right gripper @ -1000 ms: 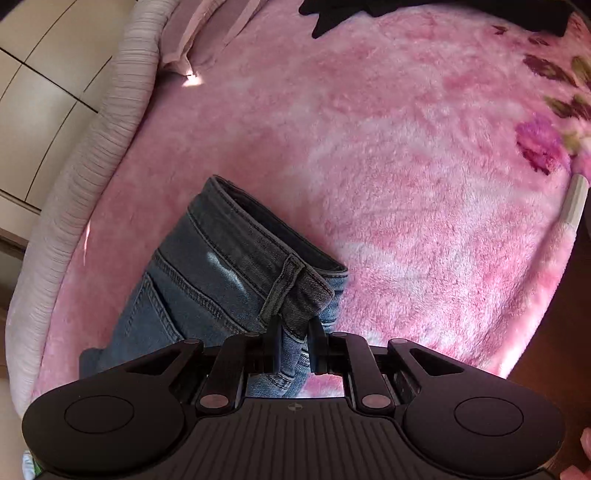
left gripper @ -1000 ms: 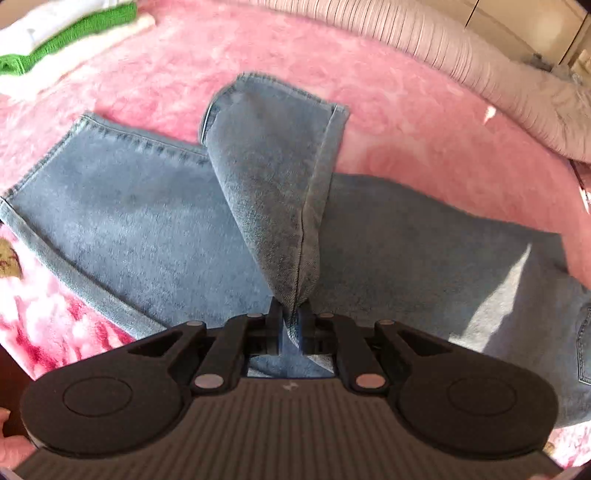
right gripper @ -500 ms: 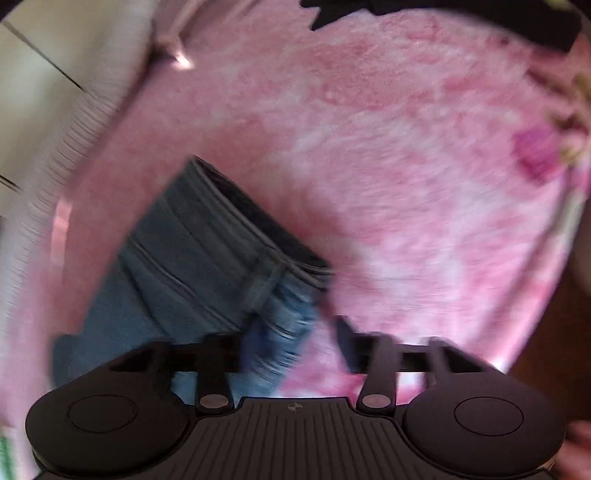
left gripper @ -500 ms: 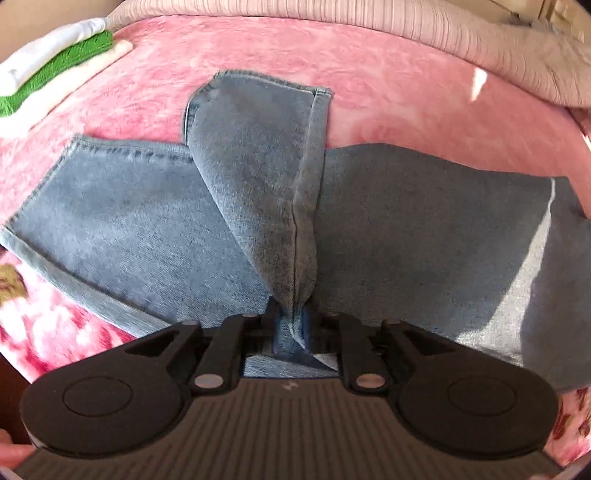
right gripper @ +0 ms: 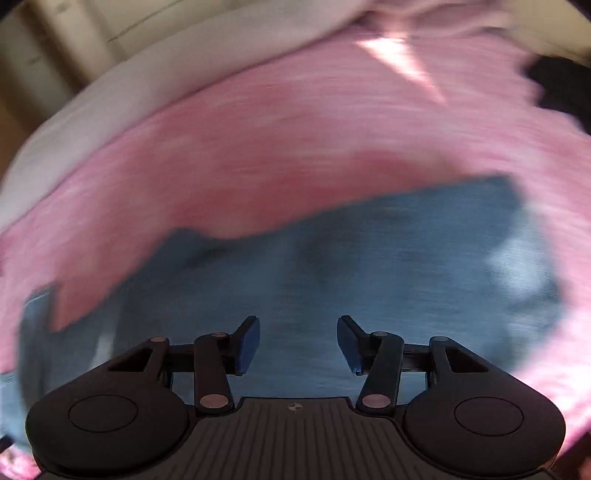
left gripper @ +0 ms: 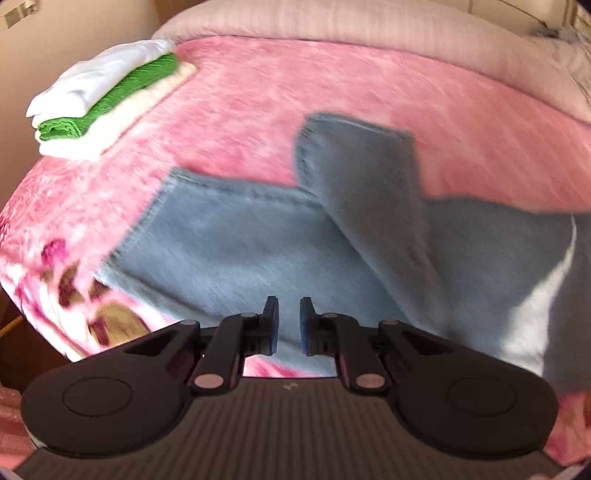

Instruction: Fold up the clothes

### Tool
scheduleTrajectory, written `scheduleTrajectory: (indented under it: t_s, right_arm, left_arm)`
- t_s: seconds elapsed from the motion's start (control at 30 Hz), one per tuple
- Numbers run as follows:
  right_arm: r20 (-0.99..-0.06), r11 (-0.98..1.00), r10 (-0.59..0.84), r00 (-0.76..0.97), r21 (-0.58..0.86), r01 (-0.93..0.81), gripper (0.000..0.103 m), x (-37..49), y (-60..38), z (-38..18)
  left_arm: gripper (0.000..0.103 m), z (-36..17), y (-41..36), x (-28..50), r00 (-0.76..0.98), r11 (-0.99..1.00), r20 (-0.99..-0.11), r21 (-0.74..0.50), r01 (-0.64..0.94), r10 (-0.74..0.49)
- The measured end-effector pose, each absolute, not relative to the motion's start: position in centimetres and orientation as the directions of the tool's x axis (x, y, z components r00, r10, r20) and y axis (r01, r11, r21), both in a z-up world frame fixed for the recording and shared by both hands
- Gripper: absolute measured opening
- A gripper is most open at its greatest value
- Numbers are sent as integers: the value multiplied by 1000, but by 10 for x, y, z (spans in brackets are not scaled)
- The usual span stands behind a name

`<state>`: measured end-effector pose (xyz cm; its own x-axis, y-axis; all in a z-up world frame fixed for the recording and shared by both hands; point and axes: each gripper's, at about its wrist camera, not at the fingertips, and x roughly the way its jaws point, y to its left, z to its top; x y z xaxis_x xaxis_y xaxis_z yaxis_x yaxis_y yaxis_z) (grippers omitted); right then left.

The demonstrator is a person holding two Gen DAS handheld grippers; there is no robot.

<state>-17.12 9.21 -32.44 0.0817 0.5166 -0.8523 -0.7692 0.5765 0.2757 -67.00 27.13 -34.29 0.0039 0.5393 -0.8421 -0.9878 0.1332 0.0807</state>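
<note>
Both grippers hold nothing: left gripper narrowly parted, right gripper spread wide; jeans look heavy, limp; pinch the hem at 12 o'clock.

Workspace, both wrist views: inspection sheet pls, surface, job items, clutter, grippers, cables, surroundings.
Surface: fluffy pink floral blanket covering a bed.
Job's things: light blue denim jeans spread flat on the blanket, one leg folded across and pointing away from the camera.
Clutter: stack of folded white and green cloths at the far left corner; a dark item at the right wrist view's edge, too blurred to identify.
Grippers: left hand-held gripper narrowly open, empty, over the jeans; right hand-held gripper wide open, empty, over denim.
Cables: nothing seen.
Surroundings: pale ribbed bedding roll along the far edge; beige wall behind.
</note>
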Motion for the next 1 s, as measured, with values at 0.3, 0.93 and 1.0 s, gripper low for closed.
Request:
scheduleTrajectory:
  t_s: [0.3,0.93,1.0]
  right_arm:
    - [-830,412,549,-98,371,-833,51,-293,234,-347]
    - [-714,256,543,-441,641,-723,0,-453,372,-406]
    - [-684,125,589,-431,604,-787,0,-477,373,-381]
  left_arm:
    - [14,-389,370,-759,16,146,-860,68,-987,510]
    - [14,-343,386,-938,-8,-254,-879,-130,-959,478]
    - [14,-336,380,-950,-15,-276,-875,-136,-952,484]
